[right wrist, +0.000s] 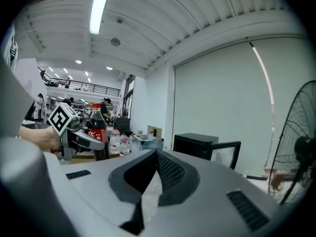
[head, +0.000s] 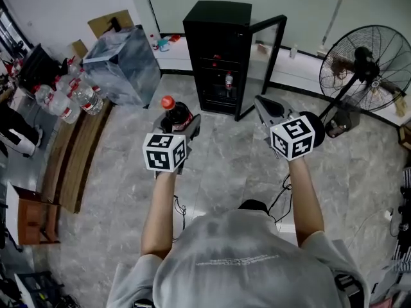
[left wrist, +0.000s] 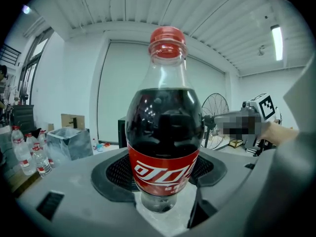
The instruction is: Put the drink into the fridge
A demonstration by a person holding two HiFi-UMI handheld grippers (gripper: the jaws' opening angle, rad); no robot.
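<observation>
1. Clamped upright in the left tool (left wrist: 163,194), jaws closed on its lower body: the cola bottle (left wrist: 164,132), red cap on, well short of the fridge.
2. Level beside it, the right tool (right wrist: 150,177), jaws pressed together on nothing.
3. Ahead across the grey floor (head: 218,153): the black fridge (head: 217,50), glass door (head: 268,59) swung open at its right, a small bottle (head: 228,82) on a shelf inside.
4. Flanking the fridge: a plastic-wrapped bin (head: 122,63) and water bottles (head: 70,98) at left, a standing fan (head: 365,66) at right.
</observation>
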